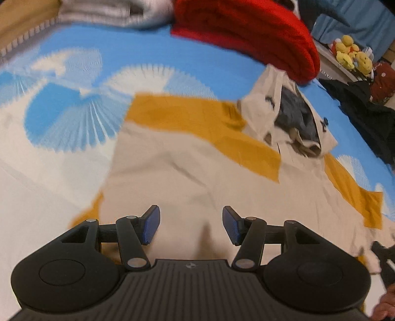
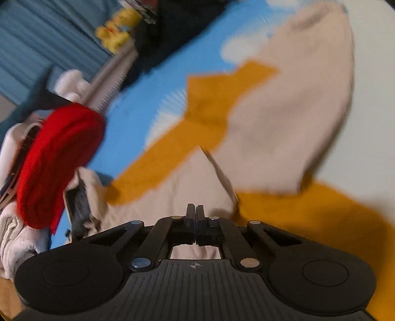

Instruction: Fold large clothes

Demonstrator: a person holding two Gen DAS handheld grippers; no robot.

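A large cream garment with mustard-yellow bands (image 1: 187, 158) lies spread on a blue and white bedspread (image 1: 81, 81). Its hood with a dark lining (image 1: 296, 118) points to the far right. My left gripper (image 1: 191, 223) is open and empty, low over the cream body of the garment. In the right wrist view the same garment (image 2: 284, 118) fills the middle, with a fold of cream cloth rising to my right gripper (image 2: 195, 210). That gripper is shut on this cream cloth.
A folded red garment (image 1: 259, 34) lies at the far end of the bed, also in the right wrist view (image 2: 56, 163). A grey garment (image 1: 111, 12) is beside it. Yellow plush toys (image 1: 350, 54) and dark clothes (image 1: 365, 111) lie to the right of the bed.
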